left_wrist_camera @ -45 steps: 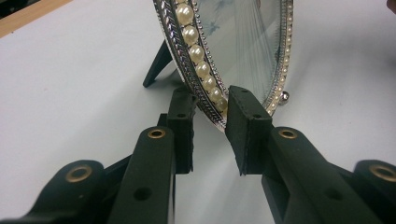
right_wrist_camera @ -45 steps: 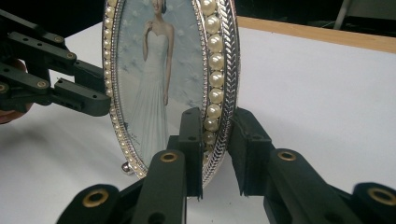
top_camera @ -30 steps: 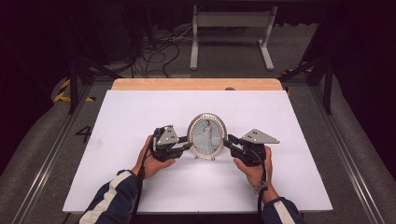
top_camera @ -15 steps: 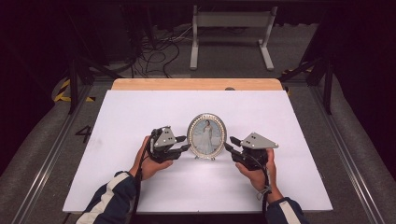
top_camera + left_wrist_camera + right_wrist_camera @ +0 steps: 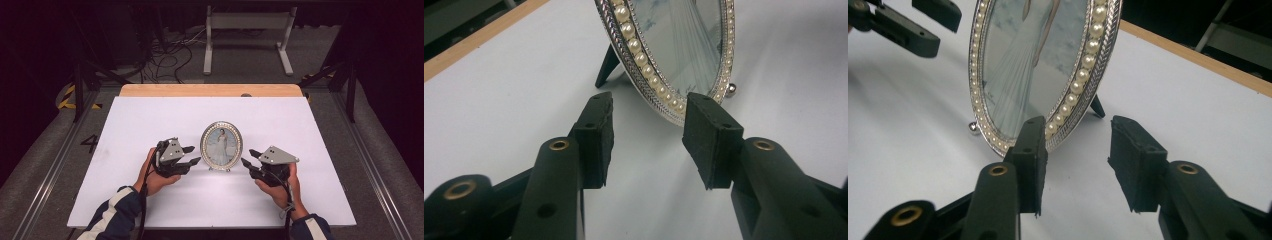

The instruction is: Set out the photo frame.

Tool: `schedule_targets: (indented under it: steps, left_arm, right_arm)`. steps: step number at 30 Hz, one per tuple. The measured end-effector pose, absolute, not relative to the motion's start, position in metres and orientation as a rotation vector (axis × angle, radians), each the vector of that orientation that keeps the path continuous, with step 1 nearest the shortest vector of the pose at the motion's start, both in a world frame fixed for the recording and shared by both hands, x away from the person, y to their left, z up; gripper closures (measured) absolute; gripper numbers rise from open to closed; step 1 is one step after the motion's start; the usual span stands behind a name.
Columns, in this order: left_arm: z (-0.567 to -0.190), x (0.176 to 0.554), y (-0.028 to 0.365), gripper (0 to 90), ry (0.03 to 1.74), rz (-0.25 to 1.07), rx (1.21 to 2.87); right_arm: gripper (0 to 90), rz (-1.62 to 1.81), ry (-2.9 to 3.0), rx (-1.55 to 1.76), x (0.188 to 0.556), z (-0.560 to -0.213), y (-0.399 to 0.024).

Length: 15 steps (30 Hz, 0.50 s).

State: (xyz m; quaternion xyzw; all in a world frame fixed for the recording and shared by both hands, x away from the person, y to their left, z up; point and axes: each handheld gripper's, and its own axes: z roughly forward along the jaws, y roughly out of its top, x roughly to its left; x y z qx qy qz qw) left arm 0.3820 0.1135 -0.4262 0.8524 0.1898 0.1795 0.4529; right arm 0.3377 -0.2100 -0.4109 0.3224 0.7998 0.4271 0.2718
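An oval silver picture frame (image 5: 221, 145) with a pearl rim stands upright on the white table, propped on its back leg and small ball feet. My left gripper (image 5: 194, 154) is just left of it and my right gripper (image 5: 250, 157) just right, both pointing inward. In the left gripper view the frame's lower rim (image 5: 659, 95) sits just beyond my left gripper (image 5: 649, 102), untouched by the pads. In the right gripper view my right gripper (image 5: 1078, 127) is likewise spread near the rim (image 5: 1083, 75). Both pairs of jaws have just been opening, and neither presses on anything.
The white tabletop (image 5: 150, 120) ends in a wooden strip (image 5: 210, 90) at the far side. Beyond it on the floor are a metal stand (image 5: 247, 30) and loose cables (image 5: 165, 55). The other gripper (image 5: 918, 25) shows at the top left of the right gripper view.
Both grippers' jaws have spread apart and drawn a little away from the frame's sides. The frame stays standing in place.
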Motion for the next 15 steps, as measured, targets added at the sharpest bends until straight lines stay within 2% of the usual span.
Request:
schedule_targets:
  steps: [15]
  left_arm:
    - [-0.433, 0.368, 0.123, 41.1, 0.435, 0.49, 2.176]
  right_arm:
    - [40.3, 1.088, 2.17, 0.86, 0.33, -0.417, -0.219]
